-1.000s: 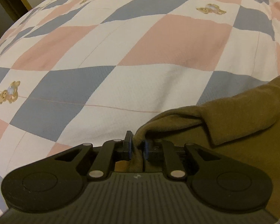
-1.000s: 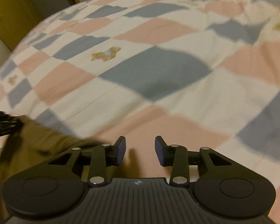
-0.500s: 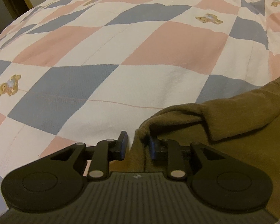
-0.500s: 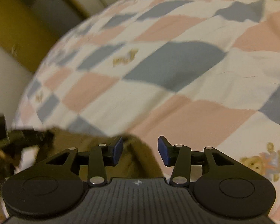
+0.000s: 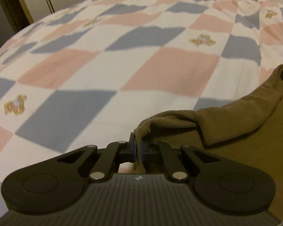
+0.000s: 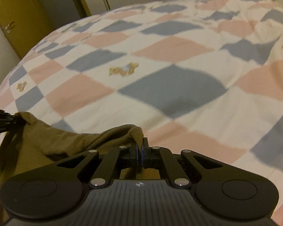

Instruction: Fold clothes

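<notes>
While both clamp soft olive garment (image 5: 235, 116) edges, each hand-held gripper overlooks checked quilt (image 5: 103, 71)

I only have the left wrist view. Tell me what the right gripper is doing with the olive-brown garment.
Observer: The right gripper is shut on a raised fold of the olive-brown fabric garment, pinched between its jaws.
Operator: Report where that grip sits relative to mine.
Observer: In the right wrist view your left gripper shows at the far left edge, holding another raised corner of the same garment; the cloth sags between the two grips.
Operator: Say what lies ahead of the right gripper.
Observer: Only the pink, blue and white checked quilt, with a yellow door beyond the bed's far left.
</notes>
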The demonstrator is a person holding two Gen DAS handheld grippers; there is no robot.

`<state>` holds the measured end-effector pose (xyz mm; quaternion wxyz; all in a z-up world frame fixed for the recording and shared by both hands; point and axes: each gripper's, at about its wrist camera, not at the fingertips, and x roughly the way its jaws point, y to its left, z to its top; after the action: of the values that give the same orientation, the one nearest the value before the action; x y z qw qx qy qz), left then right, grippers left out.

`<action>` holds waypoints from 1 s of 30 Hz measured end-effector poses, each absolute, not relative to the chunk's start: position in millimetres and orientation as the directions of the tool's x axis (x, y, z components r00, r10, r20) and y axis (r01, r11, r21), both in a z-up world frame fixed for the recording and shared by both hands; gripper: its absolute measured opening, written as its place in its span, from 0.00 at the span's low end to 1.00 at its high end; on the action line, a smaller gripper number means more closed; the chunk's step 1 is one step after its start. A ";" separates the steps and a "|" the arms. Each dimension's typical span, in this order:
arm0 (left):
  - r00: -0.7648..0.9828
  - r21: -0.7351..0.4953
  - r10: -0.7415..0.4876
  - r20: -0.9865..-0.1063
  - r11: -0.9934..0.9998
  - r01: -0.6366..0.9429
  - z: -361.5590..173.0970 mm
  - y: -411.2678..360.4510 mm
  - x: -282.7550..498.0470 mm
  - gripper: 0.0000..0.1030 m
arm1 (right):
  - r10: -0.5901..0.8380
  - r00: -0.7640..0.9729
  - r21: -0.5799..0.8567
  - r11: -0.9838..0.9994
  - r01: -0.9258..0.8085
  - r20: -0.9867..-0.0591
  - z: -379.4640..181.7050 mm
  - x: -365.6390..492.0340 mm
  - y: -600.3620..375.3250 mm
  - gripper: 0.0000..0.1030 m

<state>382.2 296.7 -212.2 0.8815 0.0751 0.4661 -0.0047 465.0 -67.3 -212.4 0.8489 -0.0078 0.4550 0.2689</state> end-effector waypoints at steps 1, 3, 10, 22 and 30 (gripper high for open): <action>0.579 0.131 0.064 -0.813 0.989 0.074 -206.8 297.4 385.1 0.04 | 0.454 0.455 0.232 0.856 -0.463 -0.766 -209.1 470.0 -66.3 0.01; 0.609 0.138 0.079 -0.789 0.989 0.050 -197.7 301.4 392.6 0.04 | 0.447 0.491 0.209 0.860 -0.465 -0.747 -204.9 479.4 -62.4 0.01; 0.553 0.219 0.156 -0.818 0.975 0.049 -236.1 305.4 442.5 0.10 | 0.361 0.534 0.106 0.888 -0.447 -0.765 -226.8 512.3 -37.1 0.31; 0.526 0.182 0.198 -0.827 0.980 -0.081 -195.1 334.0 341.5 0.29 | 0.286 0.508 0.211 0.957 -0.200 -0.813 -203.7 425.0 -131.5 0.68; 0.405 -0.084 -0.134 -0.904 0.987 0.140 -167.4 211.9 188.7 0.27 | 0.334 0.368 0.367 0.930 0.020 -0.868 -165.3 251.3 -218.6 0.61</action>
<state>188.7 211.9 -167.4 0.8382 0.0025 0.5392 -0.0817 251.3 -218.6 -165.3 0.8115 0.1599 0.5538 0.0966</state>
